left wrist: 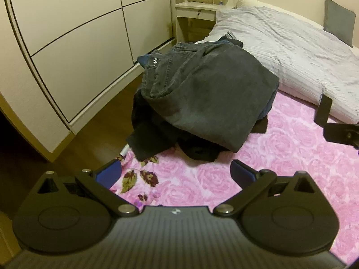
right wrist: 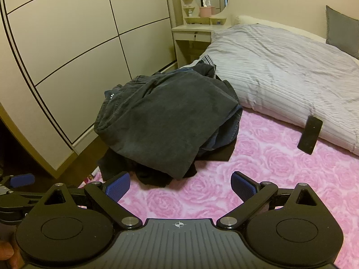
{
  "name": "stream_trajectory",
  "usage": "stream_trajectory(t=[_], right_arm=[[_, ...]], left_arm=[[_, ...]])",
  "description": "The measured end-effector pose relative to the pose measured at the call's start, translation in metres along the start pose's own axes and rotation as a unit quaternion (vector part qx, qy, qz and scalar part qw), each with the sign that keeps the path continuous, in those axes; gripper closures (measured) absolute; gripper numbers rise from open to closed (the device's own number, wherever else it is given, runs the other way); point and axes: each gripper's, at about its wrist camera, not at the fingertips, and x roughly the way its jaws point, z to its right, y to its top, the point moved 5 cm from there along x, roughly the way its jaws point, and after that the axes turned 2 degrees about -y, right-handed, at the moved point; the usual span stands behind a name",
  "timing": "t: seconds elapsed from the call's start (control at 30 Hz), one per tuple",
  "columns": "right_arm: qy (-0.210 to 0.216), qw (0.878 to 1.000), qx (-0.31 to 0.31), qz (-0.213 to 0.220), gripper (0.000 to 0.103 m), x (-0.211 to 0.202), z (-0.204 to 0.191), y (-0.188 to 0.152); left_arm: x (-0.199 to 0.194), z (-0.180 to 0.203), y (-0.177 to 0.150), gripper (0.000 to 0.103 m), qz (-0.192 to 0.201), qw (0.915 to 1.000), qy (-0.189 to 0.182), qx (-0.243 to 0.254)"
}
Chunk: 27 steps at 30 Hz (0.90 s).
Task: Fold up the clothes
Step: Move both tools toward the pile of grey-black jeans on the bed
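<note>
A heap of dark clothes lies on the pink rose-print blanket, with dark grey jeans on top and black garments under them. It also shows in the right wrist view. My left gripper is open and empty, just short of the heap's near edge. My right gripper is open and empty, also just in front of the heap. Part of the right gripper shows at the right edge of the left wrist view, and part of the left gripper at the left edge of the right wrist view.
A grey-white duvet lies behind and right of the heap. A black block-shaped object stands at the duvet's edge. White wardrobe doors line the left, with wood floor between. A small dresser stands at the back.
</note>
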Motion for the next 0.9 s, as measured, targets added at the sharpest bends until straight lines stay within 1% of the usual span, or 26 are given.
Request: stream_trajectory(t=[0.13, 0.2, 0.23, 0.43, 0.77, 0.9], right_arm=[[-0.001, 1.0, 0.0, -0.002, 0.004, 0.0, 0.001, 0.0], [-0.001, 1.0, -0.002, -0.004, 0.004, 0.001, -0.002, 0.001], [-0.002, 1.0, -0.002, -0.004, 0.004, 0.001, -0.002, 0.001], [0.0, 1.0, -0.002, -0.005, 0.004, 0.005, 0.002, 0.0], [0.003, 1.0, 0.0, -0.004, 0.004, 0.005, 0.005, 0.0], [0.003, 1.0, 0.001, -0.004, 0.004, 0.004, 0.006, -0.001]], left_arm=[[0.002, 0.002, 0.0, 0.001, -0.006, 0.9999, -0.016, -0.004], [0.006, -0.003, 0.0, 0.002, -0.01, 0.9993, -0.034, -0.012], [0.007, -0.004, -0.001, 0.002, -0.009, 0.9992, -0.036, -0.014], [0.009, -0.001, -0.002, 0.004, -0.01, 0.999, -0.041, -0.014], [0.007, 0.005, -0.006, 0.005, -0.011, 0.9982, -0.058, -0.011], [0.005, 0.008, -0.006, 0.005, -0.01, 0.9983, -0.058, -0.006]])
